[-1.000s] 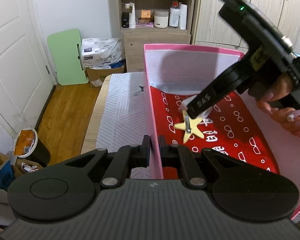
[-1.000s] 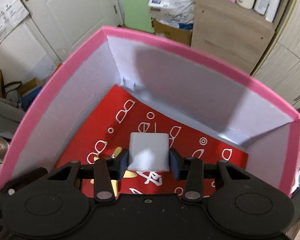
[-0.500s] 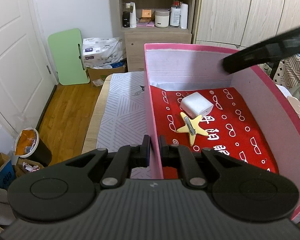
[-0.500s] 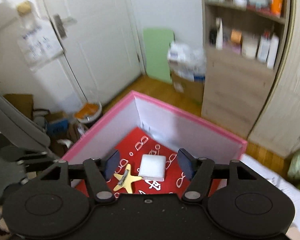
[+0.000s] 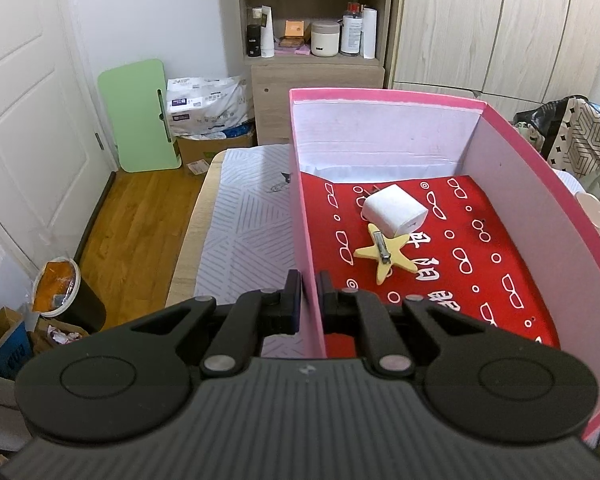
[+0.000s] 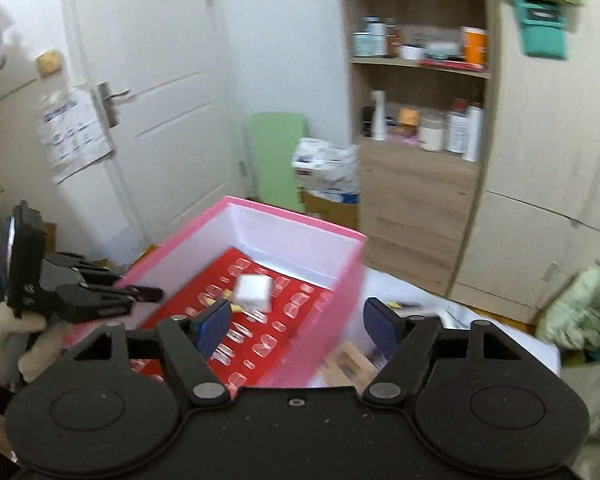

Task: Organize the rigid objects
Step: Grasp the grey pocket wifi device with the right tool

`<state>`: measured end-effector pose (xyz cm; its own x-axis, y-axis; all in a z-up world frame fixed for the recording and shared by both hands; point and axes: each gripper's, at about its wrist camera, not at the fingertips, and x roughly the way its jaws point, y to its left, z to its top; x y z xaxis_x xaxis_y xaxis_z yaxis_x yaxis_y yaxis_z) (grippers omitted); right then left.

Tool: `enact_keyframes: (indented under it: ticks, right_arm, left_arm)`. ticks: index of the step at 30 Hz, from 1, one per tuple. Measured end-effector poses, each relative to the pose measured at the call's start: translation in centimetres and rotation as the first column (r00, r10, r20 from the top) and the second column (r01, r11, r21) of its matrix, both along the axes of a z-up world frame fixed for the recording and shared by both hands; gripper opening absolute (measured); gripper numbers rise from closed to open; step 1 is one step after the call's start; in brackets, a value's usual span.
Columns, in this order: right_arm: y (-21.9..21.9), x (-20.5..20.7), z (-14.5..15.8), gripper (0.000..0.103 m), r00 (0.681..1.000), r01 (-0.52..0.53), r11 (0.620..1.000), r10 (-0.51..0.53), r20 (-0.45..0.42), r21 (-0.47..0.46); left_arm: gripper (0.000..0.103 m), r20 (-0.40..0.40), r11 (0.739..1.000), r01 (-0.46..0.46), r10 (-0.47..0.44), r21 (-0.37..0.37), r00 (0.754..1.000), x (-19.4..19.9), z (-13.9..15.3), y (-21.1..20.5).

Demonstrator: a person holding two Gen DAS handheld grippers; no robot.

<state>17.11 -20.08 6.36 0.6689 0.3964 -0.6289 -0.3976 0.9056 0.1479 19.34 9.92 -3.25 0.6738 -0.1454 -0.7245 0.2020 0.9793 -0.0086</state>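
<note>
At the far left of the right wrist view, the left gripper is seen from the side, its black fingers clamped on the left wall of the pink cardboard box with the red patterned floor. From its own camera, the left gripper pinches that wall between both pads, the box resting on a white striped cloth over the bench. Inside lie a yellow star-shaped hair clip and, touching its upper point, a white cube-shaped charger. Further right, the right gripper hangs above the box's near right corner, fingers spread wide and holding nothing; this view is blurred.
</note>
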Motion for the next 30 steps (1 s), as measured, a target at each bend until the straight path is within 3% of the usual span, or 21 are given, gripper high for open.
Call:
enact_keyframes:
  ticks: [12, 21, 26, 28, 30]
  right_arm:
    - [-5.8, -1.6, -10.4, 0.085, 0.975, 0.162, 0.986, -0.154, -0.160, 0.038]
    - [-7.3, 1.2, -13.3, 0.091, 0.991, -0.033, 0.998, 0.026, -0.128, -0.056]
    - [-6.9, 3.4, -14.7, 0.092, 0.971, -0.200, 0.973, 0.181, -0.157, -0.116]
    - [-6.7, 4.4, -15.5, 0.096, 0.961, -0.225, 0.965, 0.198, -0.191, -0.132]
    - [-7.1, 5.2, -15.8, 0.098, 0.955, -0.227, 0.971, 0.206, -0.215, -0.077]
  left_arm:
    - [0.008, 0.005, 0.999, 0.007, -0.008, 0.038, 1.000, -0.1, 0.1, -0.3]
    - [0.008, 0.014, 1.000, 0.007, -0.007, 0.021, 1.000, -0.2, 0.2, -0.3]
    - [0.008, 0.007, 1.000, 0.003, -0.003, 0.011, 1.000, -0.1, 0.1, -0.1]
    - [0.008, 0.005, 1.000, 0.000, 0.000, 0.022, 1.000, -0.1, 0.1, -0.3]
    - [0.008, 0.008, 0.999, 0.004, -0.004, 0.041, 1.000, -0.1, 0.1, -0.4]
